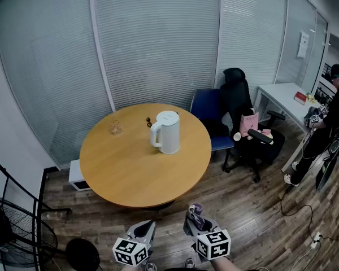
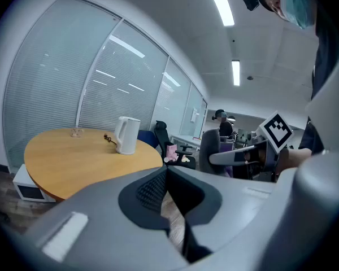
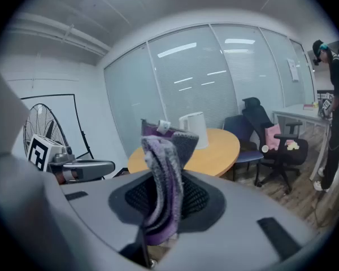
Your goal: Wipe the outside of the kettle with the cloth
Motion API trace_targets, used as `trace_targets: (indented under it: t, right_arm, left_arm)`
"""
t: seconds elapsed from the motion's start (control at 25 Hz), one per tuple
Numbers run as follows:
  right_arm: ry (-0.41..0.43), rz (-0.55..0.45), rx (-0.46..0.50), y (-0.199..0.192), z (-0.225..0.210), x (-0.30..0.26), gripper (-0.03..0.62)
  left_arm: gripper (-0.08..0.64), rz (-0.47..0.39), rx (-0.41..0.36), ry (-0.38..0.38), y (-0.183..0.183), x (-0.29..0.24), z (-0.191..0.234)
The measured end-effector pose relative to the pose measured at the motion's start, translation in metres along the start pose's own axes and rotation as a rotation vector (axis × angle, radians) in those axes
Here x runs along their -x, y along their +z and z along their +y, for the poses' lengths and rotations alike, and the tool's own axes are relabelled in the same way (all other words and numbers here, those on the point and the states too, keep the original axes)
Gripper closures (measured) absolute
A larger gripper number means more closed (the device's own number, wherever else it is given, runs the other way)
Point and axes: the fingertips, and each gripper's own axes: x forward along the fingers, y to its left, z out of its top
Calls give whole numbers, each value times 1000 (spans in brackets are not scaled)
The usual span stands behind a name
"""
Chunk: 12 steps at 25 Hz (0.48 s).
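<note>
My hands are cut off by the bottom edge of the head view, so I see only the two tools and their marker cubes. In the right gripper view the cloth (image 3: 163,179) covers the line where the right claw (image 3: 165,208) meets, and its raised tip hides part of the kettle (image 1: 167,131) beyond it. Two small things on the tabletop (image 1: 130,171), one pale (image 1: 116,128) and one dark (image 1: 148,121), lie ahead of the claws and left of the kettle, too small for me to name. Both claws sit side by side, low and close to me, pointing forward and slightly down over the wooden floor short of the tabletop. The left claw (image 1: 146,226) is closed tight with nothing in it. The right claw is clamped on the cloth, a grey and purple striped piece standing up out of the pads. The kettle is white, upright, lid down, handle turned to the left, standing on the round tabletop well ahead of both claws and touching neither.
</note>
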Motion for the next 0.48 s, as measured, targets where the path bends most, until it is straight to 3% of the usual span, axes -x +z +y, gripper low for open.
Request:
trace_targets:
  t: [0.24, 0.48]
  right_arm:
    - [77, 12, -21, 4, -13, -5, 495]
    - [95, 3, -53, 19, -40, -19, 495]
  left_arm:
    - [549, -42, 15, 21, 6, -20, -7]
    - [546, -73, -3, 57, 20, -36, -8]
